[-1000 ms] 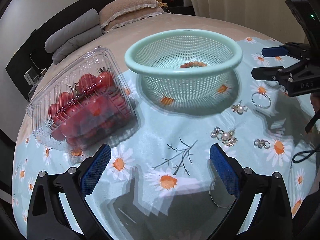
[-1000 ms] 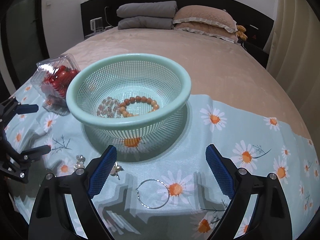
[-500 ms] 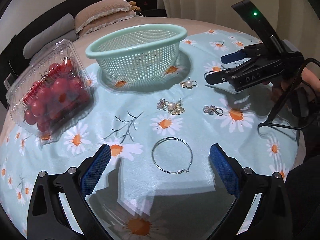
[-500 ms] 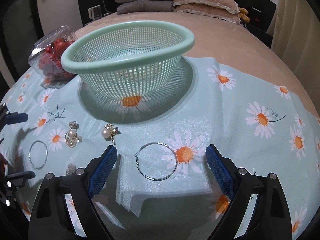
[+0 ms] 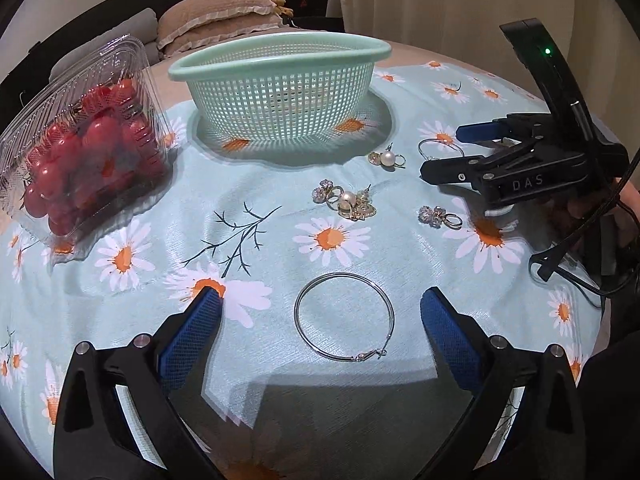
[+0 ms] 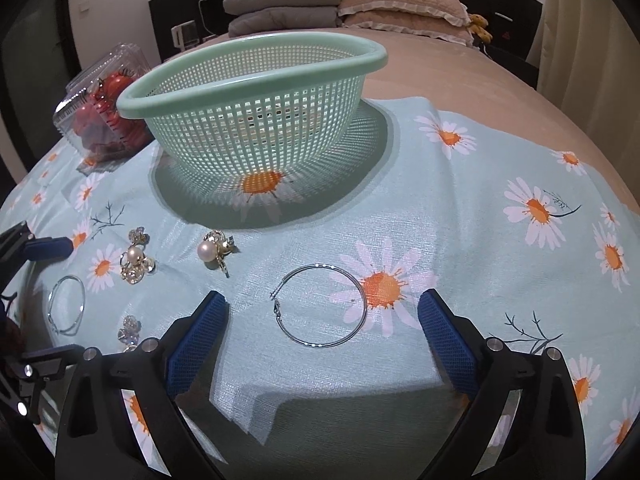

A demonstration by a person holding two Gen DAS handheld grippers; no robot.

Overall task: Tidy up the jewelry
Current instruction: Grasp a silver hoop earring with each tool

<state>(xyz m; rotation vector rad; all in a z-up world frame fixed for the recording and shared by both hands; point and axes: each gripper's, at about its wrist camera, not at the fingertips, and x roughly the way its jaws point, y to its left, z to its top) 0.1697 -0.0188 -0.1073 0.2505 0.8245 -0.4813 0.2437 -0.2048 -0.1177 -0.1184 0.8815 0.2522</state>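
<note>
A mint-green mesh basket (image 5: 280, 92) stands on the daisy cloth; it also shows in the right wrist view (image 6: 256, 100). My left gripper (image 5: 320, 316) is open, low over a silver hoop (image 5: 344, 316) lying between its fingers. My right gripper (image 6: 322, 316) is open over a second silver hoop (image 6: 322, 306). The right gripper also shows in the left wrist view (image 5: 444, 150). A pearl earring (image 5: 387, 159), a gold pearl cluster (image 5: 348, 202) and a small crystal earring (image 5: 439, 215) lie loose on the cloth.
A clear plastic box of cherry tomatoes (image 5: 84, 140) sits left of the basket. The cloth (image 6: 500, 160) covers a bed with pillows (image 6: 400, 4) at the back. A black cable (image 5: 568, 256) trails from the right gripper.
Both grippers have dropped lower and drawn back from the basket. Each now has a silver hoop between its open fingers. The basket's inside is no longer visible.
</note>
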